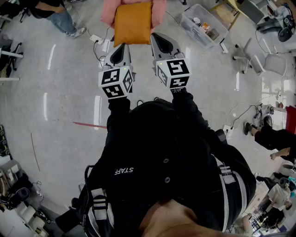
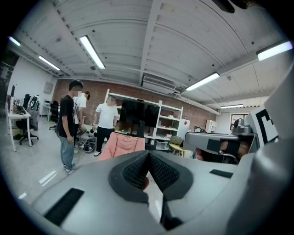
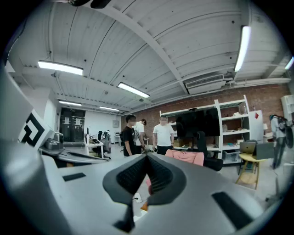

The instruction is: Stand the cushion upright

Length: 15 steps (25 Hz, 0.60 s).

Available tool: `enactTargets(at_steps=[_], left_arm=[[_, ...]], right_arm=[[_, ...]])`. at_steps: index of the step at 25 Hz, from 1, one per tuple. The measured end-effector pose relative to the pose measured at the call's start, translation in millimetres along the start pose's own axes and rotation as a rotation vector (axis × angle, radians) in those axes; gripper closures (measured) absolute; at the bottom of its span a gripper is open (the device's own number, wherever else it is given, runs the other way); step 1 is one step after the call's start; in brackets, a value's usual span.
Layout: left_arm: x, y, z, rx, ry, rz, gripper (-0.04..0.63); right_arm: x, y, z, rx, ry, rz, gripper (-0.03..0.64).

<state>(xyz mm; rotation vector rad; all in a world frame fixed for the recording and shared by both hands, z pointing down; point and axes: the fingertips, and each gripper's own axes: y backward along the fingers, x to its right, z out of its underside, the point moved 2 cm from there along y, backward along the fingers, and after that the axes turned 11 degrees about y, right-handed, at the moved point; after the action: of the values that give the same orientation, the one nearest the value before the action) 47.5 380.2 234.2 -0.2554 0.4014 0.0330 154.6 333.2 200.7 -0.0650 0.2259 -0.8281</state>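
Observation:
In the head view an orange cushion point(image 1: 133, 23) rests on a pink chair point(image 1: 107, 11) at the top middle, its broad face turned up toward the camera. My left gripper point(image 1: 121, 46) is shut and empty, just short of the cushion's near left corner. My right gripper point(image 1: 157, 37) is also shut and empty, beside the cushion's near right corner. In the left gripper view the closed jaws point(image 2: 148, 154) point past the pink chair point(image 2: 124, 143). Ahead of the closed jaws point(image 3: 147, 157) in the right gripper view, the chair's pink back point(image 3: 186, 157) shows.
A clear plastic bin point(image 1: 203, 25) stands right of the chair, and a power strip with cables point(image 1: 98, 39) lies to its left. People point(image 2: 69, 124) stand near shelves point(image 2: 151, 121) beyond. A grey office chair point(image 1: 273, 62) is at far right. Red tape point(image 1: 88, 124) marks the floor.

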Motion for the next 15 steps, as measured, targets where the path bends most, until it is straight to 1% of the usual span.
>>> enactTargets(at_steps=[7,15], left_arm=[[-9.2,-2.7,3.4,-0.013,0.003,0.006,0.595],[-30.1,3.7,16.0,-0.056,0.009,0.02,0.595]], right_arm=[[-3.0,-4.4,-0.7,0.022,-0.003,0.013,0.603],[-23.8,-10.4,8.7,-0.01,0.002,0.04,0.603]])
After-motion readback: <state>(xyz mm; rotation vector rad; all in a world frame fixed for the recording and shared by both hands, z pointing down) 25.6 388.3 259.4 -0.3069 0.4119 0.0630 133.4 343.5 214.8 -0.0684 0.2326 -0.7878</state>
